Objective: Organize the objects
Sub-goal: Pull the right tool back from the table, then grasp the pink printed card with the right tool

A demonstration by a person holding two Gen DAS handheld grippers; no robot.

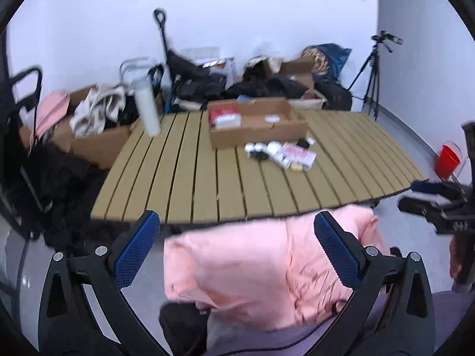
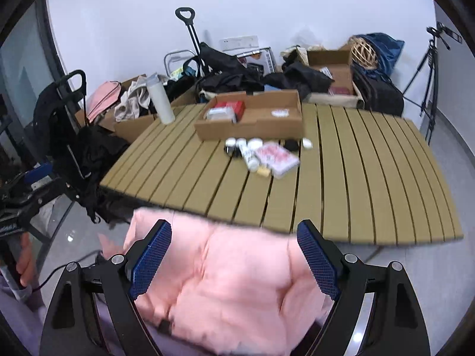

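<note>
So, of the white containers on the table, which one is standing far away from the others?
The tall white bottle at the table's far left corner. It stands upright and alone, left of the cardboard box; the small white jars cluster before the box.

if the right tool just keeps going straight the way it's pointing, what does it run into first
Probably the pink padded garment, which fills the gap in front of the open right tool. The slatted table lies beyond it, though depth is hard to judge.

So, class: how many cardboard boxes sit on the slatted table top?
1. The open cardboard box sits at the far middle of the slatted table, behind the loose small items. More boxes stand on the floor beyond; others may be hidden.
</note>
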